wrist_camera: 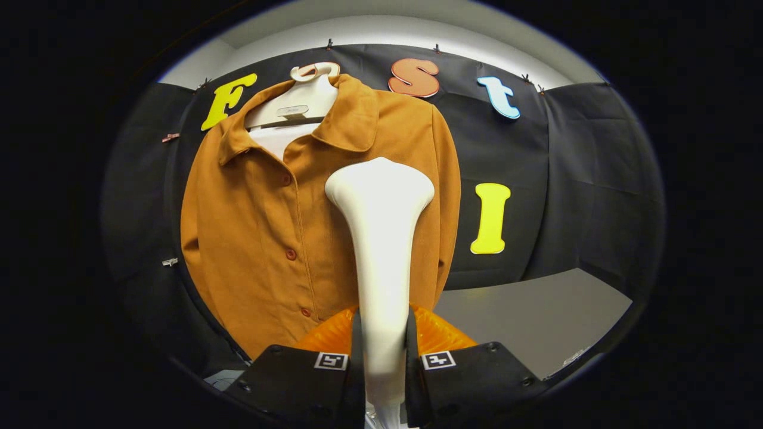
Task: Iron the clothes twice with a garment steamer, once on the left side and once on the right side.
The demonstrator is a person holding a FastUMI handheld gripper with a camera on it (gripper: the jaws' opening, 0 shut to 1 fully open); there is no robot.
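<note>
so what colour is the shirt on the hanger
Mustard-brown shirt with reddish-brown buttons, clearest in the gripper view.

Cloth-walled (596, 179) recording booth

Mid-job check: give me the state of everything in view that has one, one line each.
tool: shut on the steamer's handle.
garment steamer: held upright, head in front of the shirt beside the button row; contact unclear.
shirt: hanging, buttoned, collar open.
hanger: carrying the shirt against the booth wall.
</note>
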